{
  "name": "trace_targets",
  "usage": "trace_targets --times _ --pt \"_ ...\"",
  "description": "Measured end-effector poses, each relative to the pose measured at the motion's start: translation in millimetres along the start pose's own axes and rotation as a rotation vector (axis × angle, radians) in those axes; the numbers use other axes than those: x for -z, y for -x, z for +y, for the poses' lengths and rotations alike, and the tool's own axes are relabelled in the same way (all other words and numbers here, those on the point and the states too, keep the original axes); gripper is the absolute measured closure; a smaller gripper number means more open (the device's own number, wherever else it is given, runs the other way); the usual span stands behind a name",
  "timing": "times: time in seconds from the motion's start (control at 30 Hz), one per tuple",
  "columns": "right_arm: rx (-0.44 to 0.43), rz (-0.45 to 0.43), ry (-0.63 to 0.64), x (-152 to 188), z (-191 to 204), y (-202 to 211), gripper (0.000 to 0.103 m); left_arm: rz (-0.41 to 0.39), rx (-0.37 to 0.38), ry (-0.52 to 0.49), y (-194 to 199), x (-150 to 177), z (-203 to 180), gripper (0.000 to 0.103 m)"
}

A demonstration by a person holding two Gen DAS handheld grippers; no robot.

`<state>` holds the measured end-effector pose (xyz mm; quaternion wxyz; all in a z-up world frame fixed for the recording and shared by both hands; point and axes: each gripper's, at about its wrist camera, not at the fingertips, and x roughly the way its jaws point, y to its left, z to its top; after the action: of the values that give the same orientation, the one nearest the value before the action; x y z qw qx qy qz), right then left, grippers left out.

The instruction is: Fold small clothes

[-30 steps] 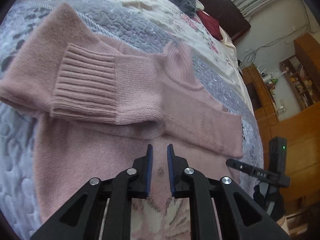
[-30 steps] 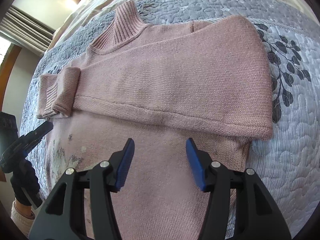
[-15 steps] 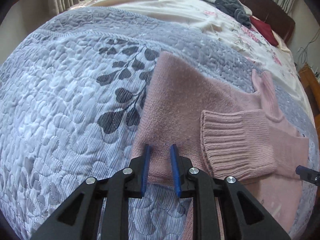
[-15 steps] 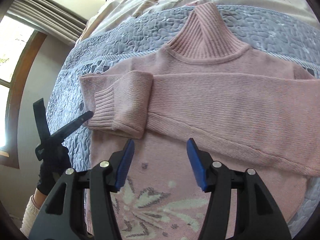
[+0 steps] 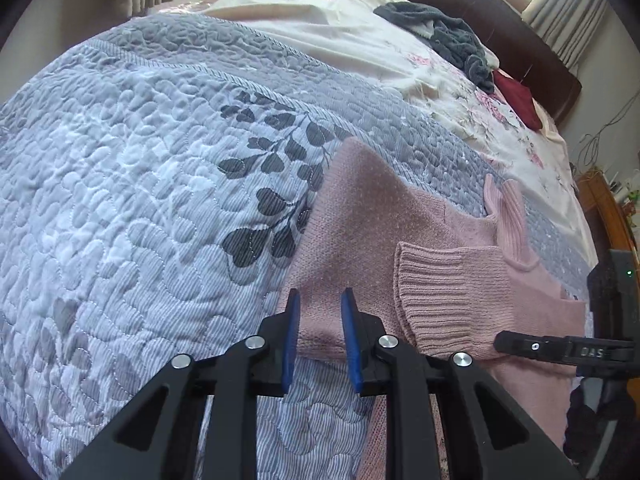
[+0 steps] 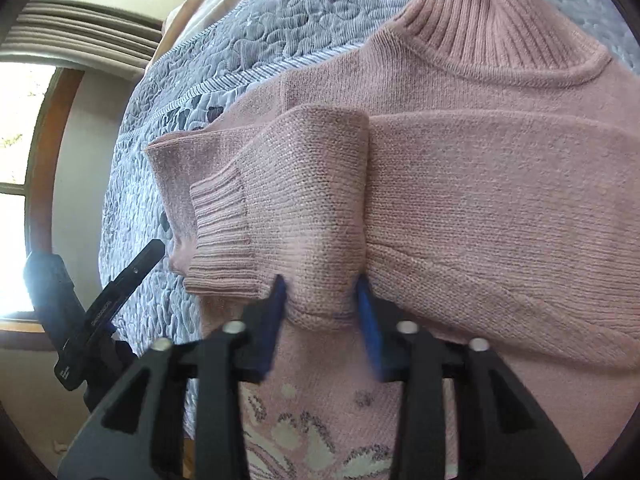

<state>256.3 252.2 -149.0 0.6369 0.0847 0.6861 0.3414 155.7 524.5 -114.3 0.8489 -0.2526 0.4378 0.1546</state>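
A pink knit sweater lies flat on the bed with its sleeves folded across the chest and its ribbed collar pointing away. My left gripper is open at the sweater's left folded edge, and that edge shows between its blue pads. My right gripper has its blurred fingers pressed on both sides of the doubled-back sleeve, beside the ribbed cuff. The knit bunches between the pads. Each gripper also shows at the edge of the other's view.
A grey quilted bedspread with a leaf print covers the near bed. Beyond it lie a cream floral sheet, dark grey clothes and a dark red garment by the headboard. A window is at the left.
My left gripper swung from the sweater's middle to its left edge. My right gripper moved in on the folded sleeve, and its jaws narrowed onto it.
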Motion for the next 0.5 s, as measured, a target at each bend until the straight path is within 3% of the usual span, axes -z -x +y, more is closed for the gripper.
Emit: trace_targets --times 0.07,0.27,0.5 --pt "-0.003 -0.041 -0.005 2 -3 7 0.09 -0.008 0.009 0.002 5 -4 -1 0.082" --pt "0.041 -0.165 0.069 16 -6 65 0.091 -0.039 0.055 -0.039 13 -13 -29 0.082" --pt "0.137 -0.241 0.039 23 -49 118 0.091 -0.012 0.134 -0.126 -5 -2 -90 0.082"
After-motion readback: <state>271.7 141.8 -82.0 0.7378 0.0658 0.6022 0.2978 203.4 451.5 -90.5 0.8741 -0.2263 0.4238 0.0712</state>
